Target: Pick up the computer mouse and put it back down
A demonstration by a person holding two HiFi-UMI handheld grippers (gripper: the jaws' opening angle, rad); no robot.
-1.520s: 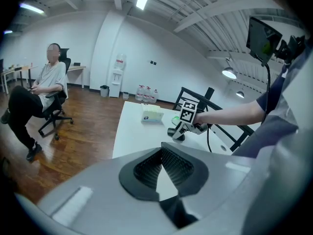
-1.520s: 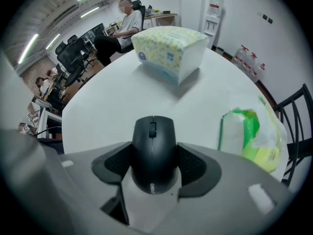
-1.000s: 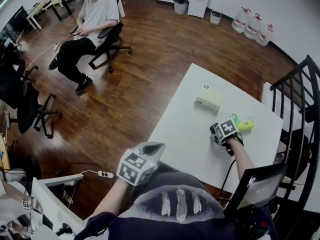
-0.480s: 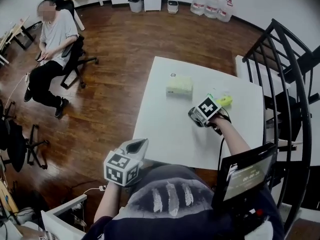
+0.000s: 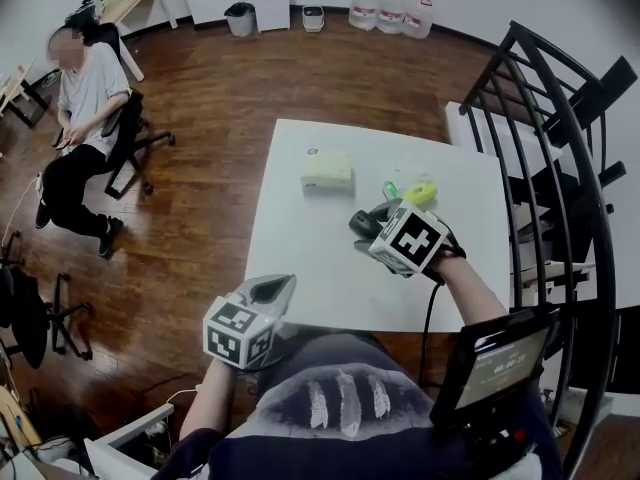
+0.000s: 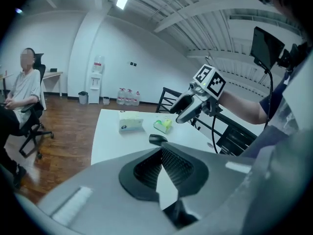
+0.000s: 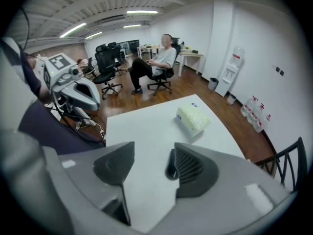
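Observation:
The black computer mouse (image 6: 157, 139) lies on the white table (image 5: 300, 268). In the right gripper view it peeks out beside the right-hand jaw as a dark mouse (image 7: 170, 167), down on the tabletop. My right gripper (image 5: 366, 224) hangs well above the table; in the left gripper view the right gripper (image 6: 184, 115) is high over the mouse. The jaws of the right gripper (image 7: 152, 153) stand apart and have just been closing a little, with nothing between them. My left gripper (image 5: 276, 286) is at the table's near edge, and the jaw tips of the left gripper (image 6: 160, 149) meet, empty.
A pale tissue pack (image 5: 327, 170) and a green-yellow object (image 5: 416, 191) lie farther back on the table. A black metal railing (image 5: 560, 138) runs along the right. A person sits on an office chair (image 5: 85, 118) at the left. Water jugs (image 5: 390, 10) stand by the far wall.
My right gripper has lifted off the table towards the head camera, its marker cube now looking larger. The left gripper shifted slightly. The mouse stays on the table.

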